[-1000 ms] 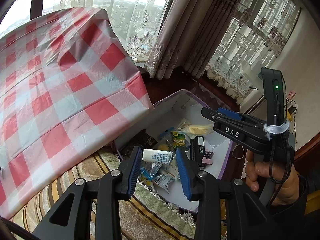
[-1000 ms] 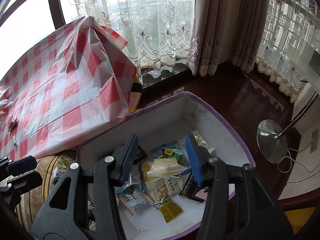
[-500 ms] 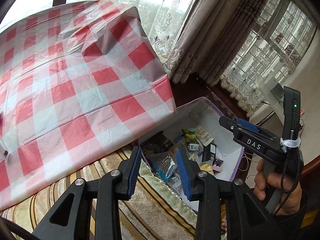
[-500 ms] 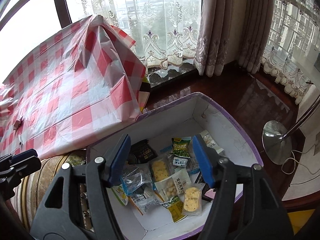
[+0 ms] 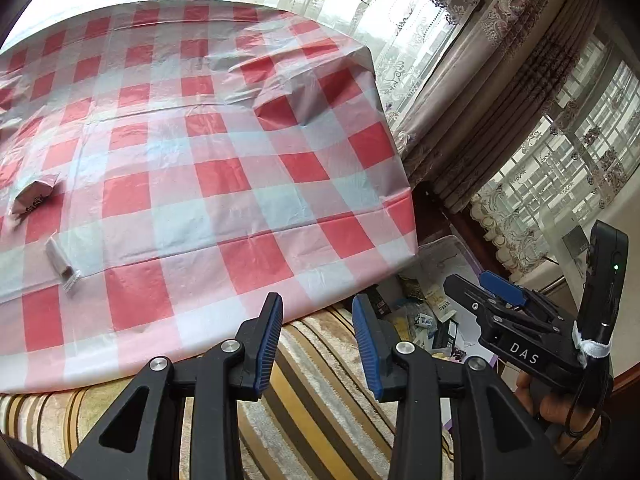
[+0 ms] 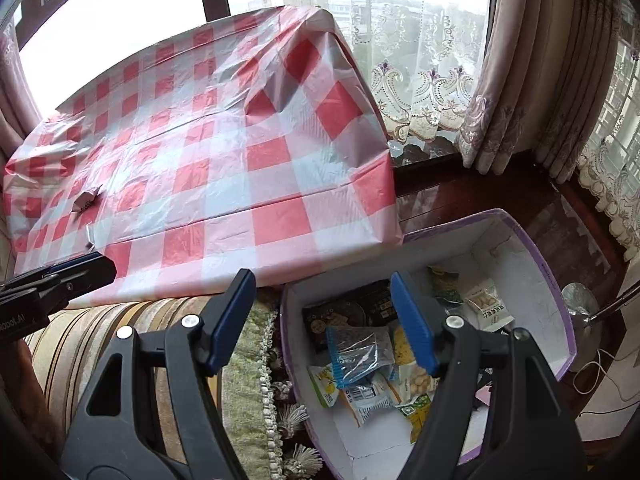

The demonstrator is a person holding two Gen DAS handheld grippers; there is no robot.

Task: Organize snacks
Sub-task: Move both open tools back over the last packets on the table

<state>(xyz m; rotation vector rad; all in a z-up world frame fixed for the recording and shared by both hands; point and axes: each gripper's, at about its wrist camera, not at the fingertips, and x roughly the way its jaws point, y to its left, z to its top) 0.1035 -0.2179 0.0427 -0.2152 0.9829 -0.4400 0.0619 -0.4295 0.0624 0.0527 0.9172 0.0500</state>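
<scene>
- Foreground: the left gripper [image 5: 317, 344] hangs with jaws narrowly parted and empty over the striped cushion [image 5: 312, 396]; the right gripper [image 6: 324, 322], jaws opening and nothing between them, straddles the rim of the snack box [image 6: 560, 304].
- Middle: bagged snacks [image 6: 360, 354] lie heaped inside that purple-edged box.
- Beyond: two wrapped packets, the small clear packet [image 5: 61, 261] and the crumpled packet [image 5: 34, 196], remain on the checked tabletop [image 5: 208, 184].
- Judged between deliveries; next, reach out to a packet and close on it.

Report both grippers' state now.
Left gripper: jaws open, nothing between them.
Right gripper: jaws opening, nothing held.
</scene>
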